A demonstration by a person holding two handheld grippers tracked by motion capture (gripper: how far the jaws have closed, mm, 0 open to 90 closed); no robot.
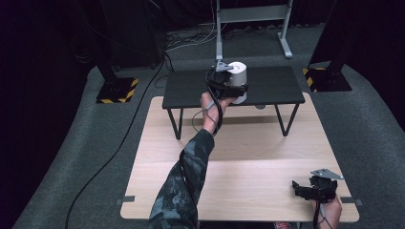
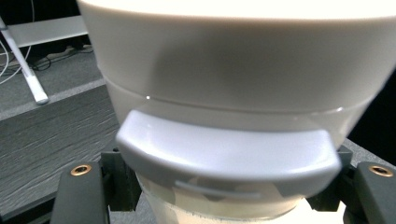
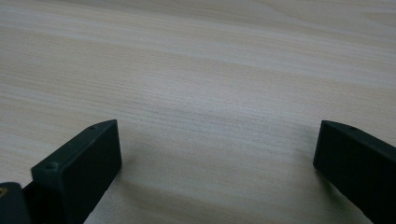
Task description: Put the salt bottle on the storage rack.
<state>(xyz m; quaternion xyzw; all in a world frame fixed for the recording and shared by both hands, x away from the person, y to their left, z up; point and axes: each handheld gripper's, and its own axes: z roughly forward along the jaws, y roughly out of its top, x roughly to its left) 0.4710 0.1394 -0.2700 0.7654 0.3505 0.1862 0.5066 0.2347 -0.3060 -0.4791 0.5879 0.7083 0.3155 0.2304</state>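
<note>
A white round container [image 1: 238,72] with a grey curved tab [image 2: 229,156] on its side stands upright at the front edge of the low black table [image 1: 277,86]. My left gripper [image 1: 233,89] is shut on its lower part, one black jaw on each side. In the left gripper view the container [image 2: 233,60] is very close, and my left gripper [image 2: 224,198] clamps its base. Whether the base rests on the black top I cannot tell. My right gripper [image 1: 300,187] lies low at the front right of the wooden table [image 1: 248,157], and in its own view my right gripper [image 3: 215,158] is open with nothing between its jaws.
The black table stands on thin legs at the far end of the wooden table. Behind it is a grey metal stand [image 1: 250,19]. Two dark posts with yellow-black striped bases [image 1: 117,90] [image 1: 325,78] flank it. A cable [image 1: 119,143] runs across the grey carpet at left.
</note>
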